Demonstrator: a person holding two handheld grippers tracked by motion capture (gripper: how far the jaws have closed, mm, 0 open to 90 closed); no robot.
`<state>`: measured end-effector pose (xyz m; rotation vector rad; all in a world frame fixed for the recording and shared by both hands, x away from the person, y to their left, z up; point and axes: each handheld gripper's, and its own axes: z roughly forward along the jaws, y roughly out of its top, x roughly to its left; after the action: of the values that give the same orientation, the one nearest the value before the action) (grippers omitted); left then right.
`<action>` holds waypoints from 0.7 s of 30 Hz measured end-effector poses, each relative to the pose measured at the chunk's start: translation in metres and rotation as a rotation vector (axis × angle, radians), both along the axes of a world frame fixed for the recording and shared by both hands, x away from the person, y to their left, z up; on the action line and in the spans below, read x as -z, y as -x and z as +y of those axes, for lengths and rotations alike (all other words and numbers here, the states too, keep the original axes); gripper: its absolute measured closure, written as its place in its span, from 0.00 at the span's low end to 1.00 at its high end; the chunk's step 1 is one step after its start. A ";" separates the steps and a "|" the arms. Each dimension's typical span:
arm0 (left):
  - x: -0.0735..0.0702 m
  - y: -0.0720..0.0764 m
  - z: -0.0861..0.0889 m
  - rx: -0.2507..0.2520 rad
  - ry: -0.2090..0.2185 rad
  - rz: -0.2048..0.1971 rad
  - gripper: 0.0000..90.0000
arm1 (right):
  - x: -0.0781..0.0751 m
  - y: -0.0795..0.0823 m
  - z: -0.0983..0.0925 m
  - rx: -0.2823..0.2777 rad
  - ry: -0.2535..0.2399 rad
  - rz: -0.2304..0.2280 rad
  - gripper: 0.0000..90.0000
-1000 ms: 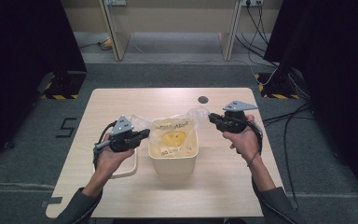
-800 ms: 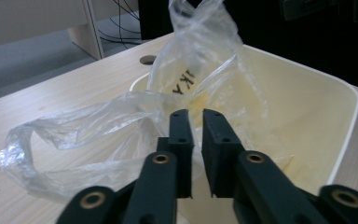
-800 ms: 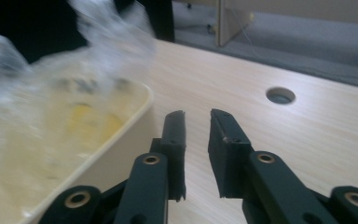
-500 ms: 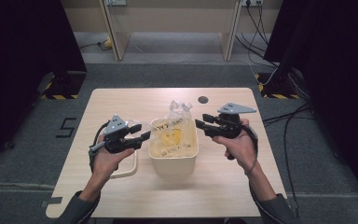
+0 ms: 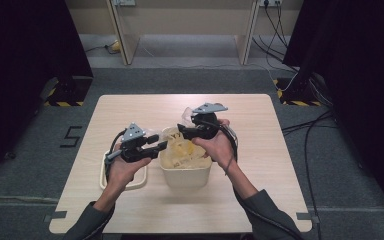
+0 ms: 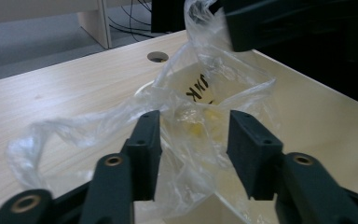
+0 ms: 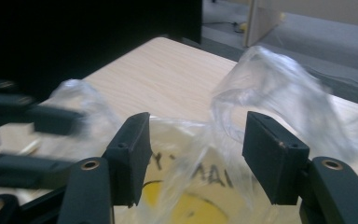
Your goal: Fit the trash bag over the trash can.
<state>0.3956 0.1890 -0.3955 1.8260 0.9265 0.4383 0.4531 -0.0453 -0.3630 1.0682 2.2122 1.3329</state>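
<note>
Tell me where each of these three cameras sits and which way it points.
High view: above the table's near side, looking forward and down; both forearms, left gripper, right gripper.
Left gripper view: rides the left gripper, facing the crumpled clear plastic bag in the cream plastic bin; black jaws apart.
Right gripper view: rides the right gripper, facing the same bag; jaws apart.
Shared: the bag.
</note>
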 end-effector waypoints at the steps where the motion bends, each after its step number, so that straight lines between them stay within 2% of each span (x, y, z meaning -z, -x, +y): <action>1: 0.001 0.000 -0.001 0.011 -0.007 -0.004 0.67 | 0.002 -0.004 0.002 0.011 0.003 -0.003 0.45; 3: 0.002 0.001 -0.001 0.025 -0.016 -0.010 0.72 | 0.007 -0.011 0.004 0.021 0.013 0.007 0.50; 4: 0.002 0.001 -0.001 0.032 -0.022 -0.013 0.76 | 0.007 -0.014 0.006 0.016 0.027 0.027 0.54; 5: 0.002 0.002 -0.001 0.038 -0.022 -0.016 0.78 | 0.007 -0.015 0.006 0.011 0.030 0.016 0.58; 6: 0.002 0.002 -0.001 0.042 -0.022 -0.019 0.81 | 0.007 -0.016 0.007 0.005 0.044 0.010 0.65; 8: 0.002 0.003 -0.001 0.048 -0.018 -0.028 0.85 | 0.007 -0.016 0.006 -0.022 0.060 0.028 0.78; 9: 0.002 0.003 -0.001 0.048 -0.018 -0.028 0.87 | 0.007 -0.016 0.006 -0.022 0.060 0.028 0.78; 11: 0.000 0.005 0.001 0.067 -0.013 -0.038 0.90 | 0.007 -0.014 0.000 -0.057 0.108 0.020 0.90; 15: -0.001 0.007 0.003 0.077 -0.009 -0.051 0.93 | 0.004 -0.011 -0.011 -0.088 0.105 0.010 0.97; 20: -0.002 0.006 0.003 0.086 0.001 -0.054 0.96 | -0.004 -0.005 -0.021 -0.107 0.060 -0.002 0.99; 21: -0.002 0.007 0.002 0.094 0.000 -0.053 0.96 | -0.009 -0.004 -0.022 -0.106 0.052 -0.007 0.94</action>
<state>0.3887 0.1909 -0.3932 1.8406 0.8012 0.4258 0.4566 -0.0670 -0.3540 0.9384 2.3146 1.3112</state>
